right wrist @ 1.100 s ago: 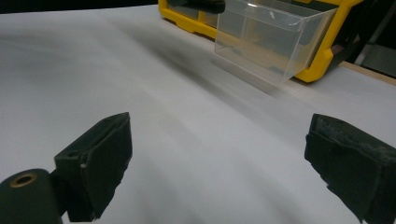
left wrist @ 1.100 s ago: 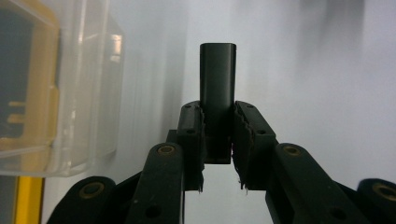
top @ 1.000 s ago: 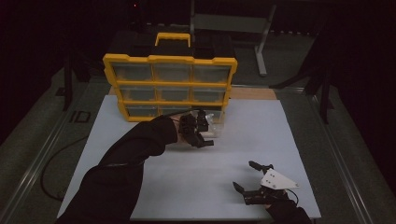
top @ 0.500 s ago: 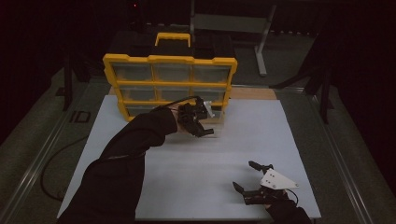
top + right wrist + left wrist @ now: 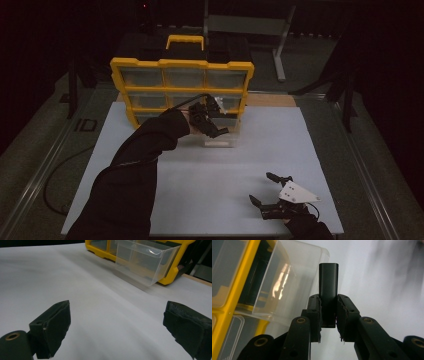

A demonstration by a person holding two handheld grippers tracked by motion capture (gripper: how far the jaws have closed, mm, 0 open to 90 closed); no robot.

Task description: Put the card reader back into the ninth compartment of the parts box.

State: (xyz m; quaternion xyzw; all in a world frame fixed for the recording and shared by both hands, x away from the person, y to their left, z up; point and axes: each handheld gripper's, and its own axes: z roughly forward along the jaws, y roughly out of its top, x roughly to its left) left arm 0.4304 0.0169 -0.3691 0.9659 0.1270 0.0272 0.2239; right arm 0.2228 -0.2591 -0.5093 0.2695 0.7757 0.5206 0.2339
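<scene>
A yellow organizer (image 5: 182,65) with clear drawers stands at the back of the white sheet (image 5: 210,200). Its lower right clear drawer (image 5: 220,138) is pulled out onto the sheet. My left gripper (image 5: 212,120) hovers over that drawer, shut on a small black rectangular block (image 5: 328,280) that sticks up between the pads. In the left gripper view (image 5: 329,300) the drawer (image 5: 294,277) lies just behind the block. My right gripper (image 5: 270,189) rests low at the near right, open with nothing between its pads (image 5: 53,322); the drawer (image 5: 145,262) and organizer (image 5: 175,270) lie ahead of it.
A dark cable (image 5: 60,175) loops off the sheet's left edge. A grey metal stand (image 5: 280,45) rises behind the organizer. A wooden strip (image 5: 270,100) shows beside the organizer's right end. Dark floor surrounds the table.
My left gripper has lifted and moved back toward the organizer with the black block in it, now over the pulled-out drawer. The right gripper has stayed put.
</scene>
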